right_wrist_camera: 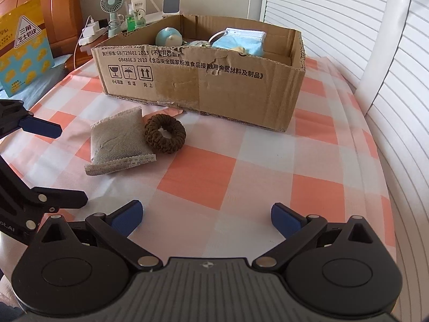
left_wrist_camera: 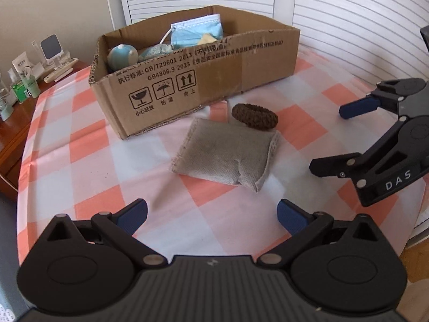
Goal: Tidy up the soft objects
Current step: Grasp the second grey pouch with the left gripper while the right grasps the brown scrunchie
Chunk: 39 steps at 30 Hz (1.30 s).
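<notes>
A grey fabric pouch [left_wrist_camera: 225, 154] [right_wrist_camera: 118, 141] lies flat on the checked tablecloth, with a brown knitted scrunchie [left_wrist_camera: 254, 116] [right_wrist_camera: 165, 133] touching its far corner. Behind them stands an open cardboard box [left_wrist_camera: 214, 80] [right_wrist_camera: 228, 91] holding a blue face mask [left_wrist_camera: 197, 30] [right_wrist_camera: 237, 40], a pale blue round toy [left_wrist_camera: 122, 56] [right_wrist_camera: 169, 36] and other soft items. My left gripper [left_wrist_camera: 211, 214] [right_wrist_camera: 61, 165] hovers open just short of the pouch. My right gripper [right_wrist_camera: 206, 216] [left_wrist_camera: 325, 138] is open too, to the right of the pouch, empty.
The pink and white tablecloth [right_wrist_camera: 268, 166] covers the table, whose edge curves down on the right. A wooden side table [left_wrist_camera: 16, 123] at the left holds bottles, a small fan [right_wrist_camera: 112, 5] and chargers. White louvred doors [right_wrist_camera: 335, 13] stand behind. A yellow bag [right_wrist_camera: 24, 45] leans at far left.
</notes>
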Available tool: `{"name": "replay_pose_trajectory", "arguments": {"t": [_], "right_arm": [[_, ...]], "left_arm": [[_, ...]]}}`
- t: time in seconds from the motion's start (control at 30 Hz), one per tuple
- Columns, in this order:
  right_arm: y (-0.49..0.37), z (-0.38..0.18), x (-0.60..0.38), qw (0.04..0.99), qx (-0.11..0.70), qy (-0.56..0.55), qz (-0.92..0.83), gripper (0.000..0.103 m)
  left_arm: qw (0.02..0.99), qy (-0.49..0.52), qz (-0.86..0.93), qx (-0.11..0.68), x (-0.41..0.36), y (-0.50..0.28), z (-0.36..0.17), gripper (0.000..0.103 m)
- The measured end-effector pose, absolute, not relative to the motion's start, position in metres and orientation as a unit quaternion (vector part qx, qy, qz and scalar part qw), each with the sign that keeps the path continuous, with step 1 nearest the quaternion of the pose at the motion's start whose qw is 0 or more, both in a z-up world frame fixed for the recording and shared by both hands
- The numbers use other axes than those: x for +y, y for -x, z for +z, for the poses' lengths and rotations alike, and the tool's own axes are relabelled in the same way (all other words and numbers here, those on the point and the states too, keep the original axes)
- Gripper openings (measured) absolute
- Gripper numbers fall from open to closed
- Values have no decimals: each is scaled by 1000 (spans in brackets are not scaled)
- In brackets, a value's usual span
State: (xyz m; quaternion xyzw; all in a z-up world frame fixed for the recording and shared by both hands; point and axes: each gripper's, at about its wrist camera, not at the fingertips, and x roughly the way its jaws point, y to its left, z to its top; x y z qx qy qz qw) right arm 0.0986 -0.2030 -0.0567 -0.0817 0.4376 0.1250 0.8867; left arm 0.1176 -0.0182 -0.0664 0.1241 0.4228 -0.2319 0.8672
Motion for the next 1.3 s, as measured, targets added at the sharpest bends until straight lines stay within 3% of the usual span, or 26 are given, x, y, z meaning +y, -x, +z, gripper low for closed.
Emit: {"name": "replay_pose_trajectory", "arguments": {"t": [0.57, 0.67, 0.73, 0.83, 1.3], "right_arm": [[-93, -60, -206, 894, 418, 84, 139, 103], [-93, -60, -207, 894, 418, 84, 138, 103], [-94, -60, -207, 894, 418, 83, 138, 103], [-92, -60, -206, 894, 418, 83, 136, 103], [-92, -60, -203, 897, 418, 80, 124, 103]], "left_arm": [[852, -137, -296, 409, -37, -167, -70, 103], [852, -136, -302, 406, -40, -169, -70, 99], [853, -135, -305, 401, -40, -166, -68, 83], [858, -130, -298, 398, -38, -160, -66, 69], [888, -60, -179, 419, 13, -122, -64, 65]]}}
